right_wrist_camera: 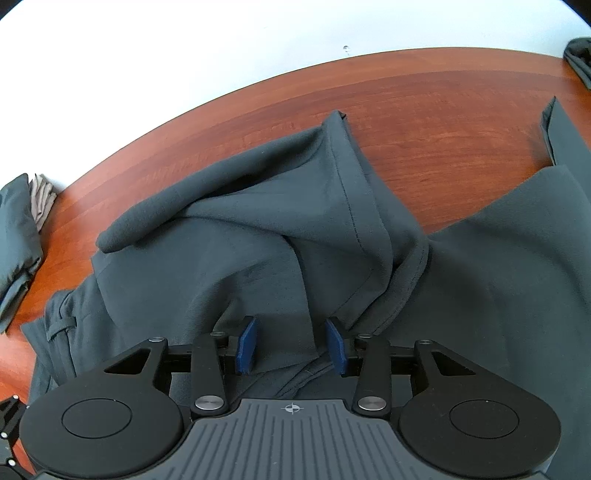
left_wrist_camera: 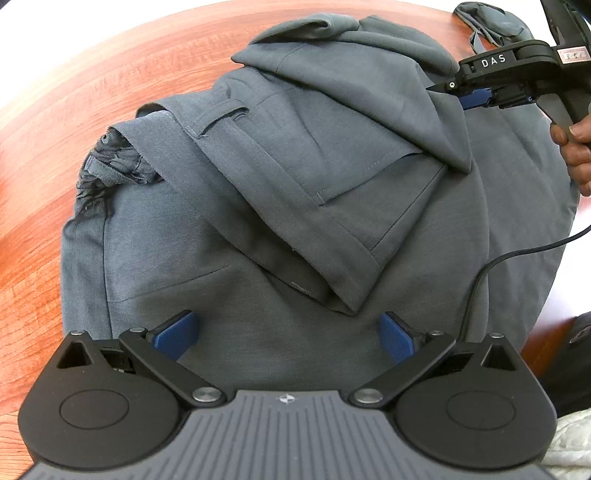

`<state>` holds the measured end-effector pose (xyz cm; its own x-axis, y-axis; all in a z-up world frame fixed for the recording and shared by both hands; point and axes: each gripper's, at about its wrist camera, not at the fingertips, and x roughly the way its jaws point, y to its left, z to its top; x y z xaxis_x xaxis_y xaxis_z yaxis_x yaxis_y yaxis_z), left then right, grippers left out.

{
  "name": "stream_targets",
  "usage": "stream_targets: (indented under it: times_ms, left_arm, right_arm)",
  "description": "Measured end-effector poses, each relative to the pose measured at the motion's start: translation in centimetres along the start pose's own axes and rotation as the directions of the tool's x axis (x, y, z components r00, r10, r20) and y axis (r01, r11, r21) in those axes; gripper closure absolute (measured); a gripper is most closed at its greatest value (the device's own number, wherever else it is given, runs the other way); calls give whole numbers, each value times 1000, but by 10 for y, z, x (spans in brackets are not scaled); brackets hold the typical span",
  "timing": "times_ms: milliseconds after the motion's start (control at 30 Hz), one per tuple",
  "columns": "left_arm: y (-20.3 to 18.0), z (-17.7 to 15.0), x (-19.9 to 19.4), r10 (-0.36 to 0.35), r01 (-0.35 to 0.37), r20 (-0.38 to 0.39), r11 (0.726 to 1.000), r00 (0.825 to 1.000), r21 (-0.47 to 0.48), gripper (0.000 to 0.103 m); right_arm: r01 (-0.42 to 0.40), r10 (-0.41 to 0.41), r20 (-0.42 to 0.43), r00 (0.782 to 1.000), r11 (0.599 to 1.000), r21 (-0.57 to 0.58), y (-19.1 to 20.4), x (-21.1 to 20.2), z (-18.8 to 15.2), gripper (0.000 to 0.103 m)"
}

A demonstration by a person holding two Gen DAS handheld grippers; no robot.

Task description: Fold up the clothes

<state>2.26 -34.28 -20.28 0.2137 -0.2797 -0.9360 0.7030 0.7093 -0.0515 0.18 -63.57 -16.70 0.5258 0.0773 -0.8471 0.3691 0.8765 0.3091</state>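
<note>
Grey trousers (left_wrist_camera: 258,184) lie bunched and partly folded on a reddish wooden table (left_wrist_camera: 110,74), with the waistband and a belt loop showing in the left wrist view. My left gripper (left_wrist_camera: 288,321) hangs open above the near part of the cloth, its blue pads wide apart with nothing between them. A hand (left_wrist_camera: 576,155) holds my right gripper (left_wrist_camera: 454,96) at the far right edge of a folded-over flap. In the right wrist view the right gripper (right_wrist_camera: 291,325) stands partly open, astride a raised fold of the trousers (right_wrist_camera: 258,240); the pads do not visibly pinch it.
More grey clothing (left_wrist_camera: 491,22) lies at the table's far right corner. Folded garments (right_wrist_camera: 14,229) sit at the left table edge in the right wrist view. A black cable (left_wrist_camera: 491,269) trails over the trousers' right side. A white wall lies behind the table (right_wrist_camera: 424,110).
</note>
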Motion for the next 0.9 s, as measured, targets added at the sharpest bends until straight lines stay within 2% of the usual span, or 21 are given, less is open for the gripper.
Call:
stream_targets:
  times_ms: [100,233,300,400,433,467,500,533,567,733,900]
  left_arm:
    - [2,0,-1,-2,2,1,1000,1000,-7,0]
    - [7,-2,-5,-13,13,9,999,1000,-32,0]
    - [10,-1,-8,-12,13,7,999,1000,-32,0]
    - [10,0,-8,-5,6,2,1000,1000,-24,0]
    - [10,1,-8,-4,4,1,1000,1000,-22,0]
    - [10,1,-9,-2,2,0,1000,1000,-22,0]
    - [9,1,-9,-1,1,-1,1000,1000,-22,0]
    - [12,0,-9,0,0,-1,1000,1000,-23,0]
    - [14,0,-8,1,-1,-1,1000,1000,-24,0]
    - [17,-3,-8,17,-16,5,999,1000,-51,0]
    - [23,-4,-13,28,-26,16,992,999,-125,0]
  right_arm:
    - [39,-39,8,999,999,-26,6,-4,-1,58]
    - [13,-14,-10,1000,998,-66,11,-5,-5,57]
    - [22,-22,-5,1000,999,-46,6,-5,-6,53]
    - [-3,3,-1,1000,1000,9,-3,-4,-8,53]
    - [-17,17,3,1000,1000,23,-5,-4,-9,58]
    - [-29,29,7,1000,999,31,-5,-4,-9,71]
    - [-36,36,13,999,998,42,-6,-5,-9,75]
    - [-48,47,18,999,997,56,-7,-6,-9,86]
    - [-68,67,27,997,995,73,-9,-8,-7,91]
    - [-226,201,142,969,957,185,-18,-45,5,94]
    - [-349,281,286,916,910,225,-25,-96,32,94]
